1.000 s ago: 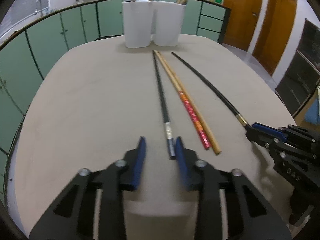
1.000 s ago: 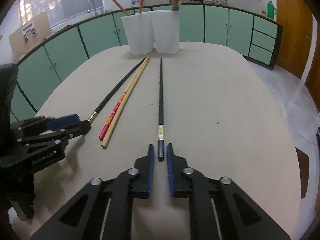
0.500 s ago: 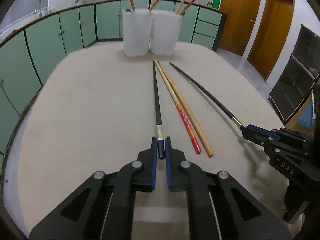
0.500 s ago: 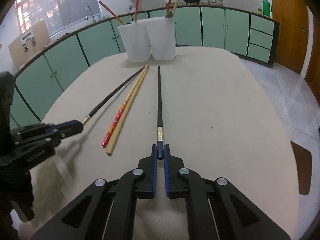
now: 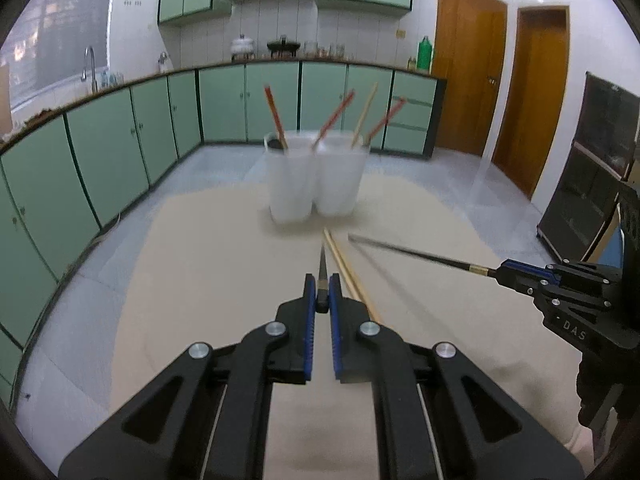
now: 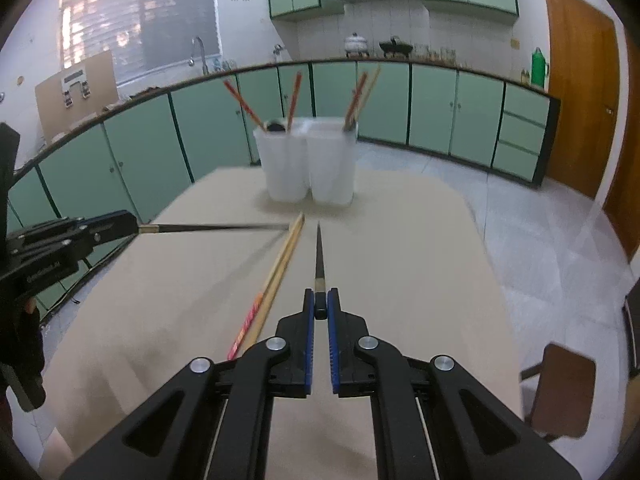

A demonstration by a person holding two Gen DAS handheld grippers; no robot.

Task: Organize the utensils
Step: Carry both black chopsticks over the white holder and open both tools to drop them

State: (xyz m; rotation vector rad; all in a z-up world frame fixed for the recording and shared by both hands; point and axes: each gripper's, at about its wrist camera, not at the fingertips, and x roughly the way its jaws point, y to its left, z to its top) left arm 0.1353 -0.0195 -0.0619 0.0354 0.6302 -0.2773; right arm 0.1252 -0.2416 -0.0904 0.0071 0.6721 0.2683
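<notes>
My left gripper (image 5: pixel 322 292) is shut on the end of a black chopstick (image 5: pixel 322 264), held up off the beige table (image 5: pixel 208 280) and pointing at two white cups (image 5: pixel 312 178). My right gripper (image 6: pixel 320 300) is shut on a second black chopstick (image 6: pixel 319 252), also lifted. Each gripper shows in the other's view: the right gripper (image 5: pixel 508 270) with its chopstick (image 5: pixel 408 251), the left gripper (image 6: pixel 128 220) with its chopstick (image 6: pixel 216 227). A wooden chopstick (image 6: pixel 284 258) and a red-ended chopstick (image 6: pixel 250 320) lie together on the table between them.
The two cups (image 6: pixel 308 164) stand side by side at the table's far end, with red and wooden chopsticks leaning in them. Green cabinets curve around behind. A brown chair (image 6: pixel 560 388) stands off the table's right edge. Wooden doors (image 5: pixel 500 88) are at far right.
The left gripper closed on its black chopstick. Both grippers then rose and tilted up, lifting the two black chopsticks off the table; the wooden and red ones stayed put.
</notes>
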